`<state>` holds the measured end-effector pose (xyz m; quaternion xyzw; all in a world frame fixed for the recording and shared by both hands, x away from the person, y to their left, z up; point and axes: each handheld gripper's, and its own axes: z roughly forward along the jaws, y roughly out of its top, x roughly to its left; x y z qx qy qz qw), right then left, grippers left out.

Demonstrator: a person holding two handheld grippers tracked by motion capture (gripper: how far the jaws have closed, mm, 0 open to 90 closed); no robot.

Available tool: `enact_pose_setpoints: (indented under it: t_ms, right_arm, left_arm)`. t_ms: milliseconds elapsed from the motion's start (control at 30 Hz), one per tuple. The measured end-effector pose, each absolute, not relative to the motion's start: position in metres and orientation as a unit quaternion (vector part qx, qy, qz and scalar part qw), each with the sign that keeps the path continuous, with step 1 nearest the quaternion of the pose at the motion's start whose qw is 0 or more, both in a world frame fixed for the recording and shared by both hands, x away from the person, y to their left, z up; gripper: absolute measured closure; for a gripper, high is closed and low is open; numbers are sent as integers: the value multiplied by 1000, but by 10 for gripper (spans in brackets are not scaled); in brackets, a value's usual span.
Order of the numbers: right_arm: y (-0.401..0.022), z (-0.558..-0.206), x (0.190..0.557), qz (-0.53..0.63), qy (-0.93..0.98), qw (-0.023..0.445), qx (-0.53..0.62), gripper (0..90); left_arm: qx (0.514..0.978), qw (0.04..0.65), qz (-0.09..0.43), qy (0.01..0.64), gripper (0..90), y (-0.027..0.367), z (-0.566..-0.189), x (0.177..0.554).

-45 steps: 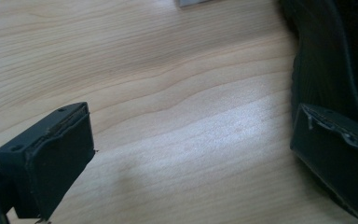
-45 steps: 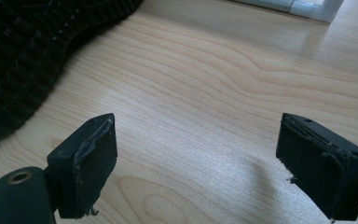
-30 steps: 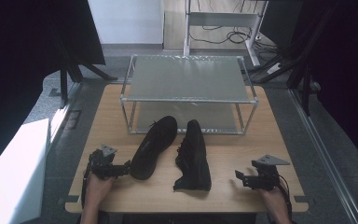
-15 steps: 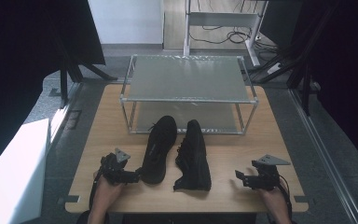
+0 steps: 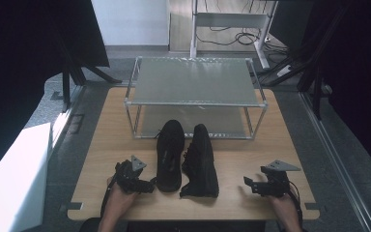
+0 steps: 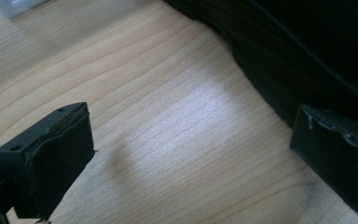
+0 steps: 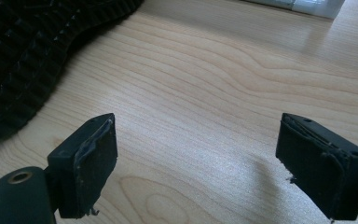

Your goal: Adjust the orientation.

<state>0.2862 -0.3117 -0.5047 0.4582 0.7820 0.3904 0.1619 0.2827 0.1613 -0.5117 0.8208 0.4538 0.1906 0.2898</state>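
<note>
The left gripper (image 5: pixel 147 185) is wide open and empty, one jaw just beside the heel of the left shoe (image 5: pixel 169 154). That shoe lies lengthwise, toe toward the rack (image 5: pixel 196 102). The right gripper (image 5: pixel 249 184), also open and empty, sits well apart from the right shoe (image 5: pixel 201 162).

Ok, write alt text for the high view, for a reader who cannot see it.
Two black shoes, a left shoe and a right shoe, lie side by side on a wooden table before a two-tier metal rack. The left tool, jaws open, sits at the left shoe's heel; the right tool, open, rests apart near the table's right edge.
</note>
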Motion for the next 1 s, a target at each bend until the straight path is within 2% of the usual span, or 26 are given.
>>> enact_pose_setpoints:
  t_ms: [333, 633, 1000]
  right_arm:
    - [-313, -503, 286, 399, 777, 155, 463, 130]
    - [-305, -494, 289, 414, 775, 139, 457, 107]
    - [-285, -477, 301, 407, 791, 137, 435, 0]
  left_arm:
    - [793, 320, 204, 477, 0, 188, -506, 277]
    - [782, 328, 198, 491, 0, 191, -506, 275]
    - [786, 331, 186, 488, 0, 192, -509, 276]
